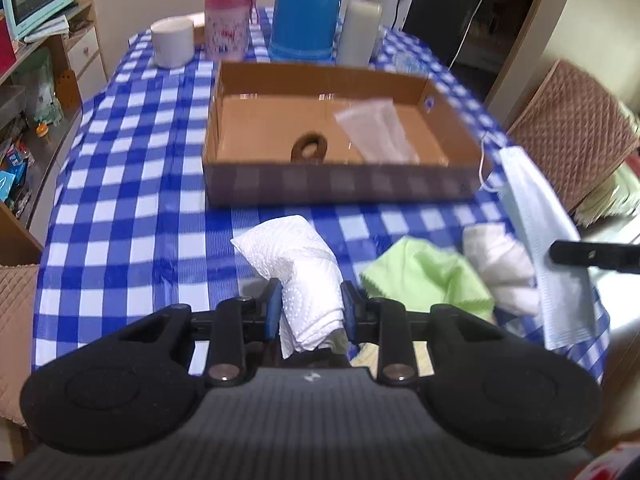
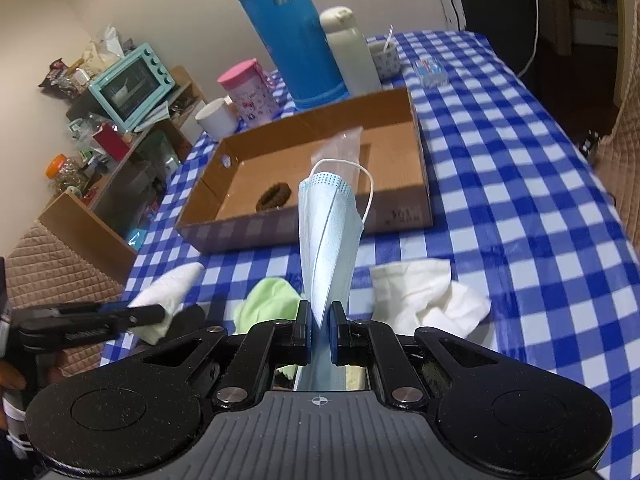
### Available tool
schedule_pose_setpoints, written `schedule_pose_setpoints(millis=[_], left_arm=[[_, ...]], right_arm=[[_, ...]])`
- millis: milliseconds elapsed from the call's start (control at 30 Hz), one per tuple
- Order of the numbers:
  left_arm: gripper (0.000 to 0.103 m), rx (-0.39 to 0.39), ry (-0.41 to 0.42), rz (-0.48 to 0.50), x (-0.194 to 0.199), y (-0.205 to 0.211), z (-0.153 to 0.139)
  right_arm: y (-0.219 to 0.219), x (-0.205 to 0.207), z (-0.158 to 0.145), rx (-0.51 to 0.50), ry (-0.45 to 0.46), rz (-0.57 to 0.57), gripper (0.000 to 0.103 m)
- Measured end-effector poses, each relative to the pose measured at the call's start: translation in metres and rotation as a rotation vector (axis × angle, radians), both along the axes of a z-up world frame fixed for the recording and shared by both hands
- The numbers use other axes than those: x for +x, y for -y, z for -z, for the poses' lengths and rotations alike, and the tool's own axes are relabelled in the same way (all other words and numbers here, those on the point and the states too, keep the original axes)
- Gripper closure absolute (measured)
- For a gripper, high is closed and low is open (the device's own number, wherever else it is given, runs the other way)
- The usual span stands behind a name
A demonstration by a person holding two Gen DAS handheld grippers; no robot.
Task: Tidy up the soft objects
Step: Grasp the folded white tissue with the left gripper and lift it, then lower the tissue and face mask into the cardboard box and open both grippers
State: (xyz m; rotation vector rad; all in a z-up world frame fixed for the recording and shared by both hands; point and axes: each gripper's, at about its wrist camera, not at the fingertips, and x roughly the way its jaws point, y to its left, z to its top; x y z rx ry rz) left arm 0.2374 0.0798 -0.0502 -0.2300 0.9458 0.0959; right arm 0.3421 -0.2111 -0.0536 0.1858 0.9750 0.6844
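My left gripper is shut on a crumpled white paper towel, held above the blue checked tablecloth in front of the cardboard box. My right gripper is shut on a light blue face mask, which stands up from its jaws with one ear loop hanging. In the box lie a brown hair tie and a clear plastic bag. A green cloth and a white cloth lie on the table between the grippers and the box.
Behind the box stand a blue thermos, a white bottle, a pink cup and a white mug. A shelf with a teal oven is at the left. Quilted chairs flank the table.
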Motion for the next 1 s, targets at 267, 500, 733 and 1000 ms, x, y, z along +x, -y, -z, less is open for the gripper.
schedule_pose_setpoints(millis=[267, 500, 733, 1000], left_arm=[[0.075, -0.028, 0.092, -0.023, -0.004, -0.014, -0.036], [0.075, 0.023, 0.145, -0.004, 0.000, -0.014, -0.056], [0.075, 0.063, 0.175, 0.028, 0.019, -0.010, -0.066], [0.075, 0.102, 0.193, 0.065, 0.053, -0.009, -0.066]], right_arm=[[0.002, 0.002, -0.017, 0.014, 0.055, -0.012, 0.094], [0.000, 0.011, -0.037, 0.036, 0.122, -0.035, 0.094], [-0.009, 0.028, -0.054, 0.078, 0.195, -0.056, 0.094], [-0.031, 0.058, -0.058, 0.111, 0.281, -0.092, 0.094]])
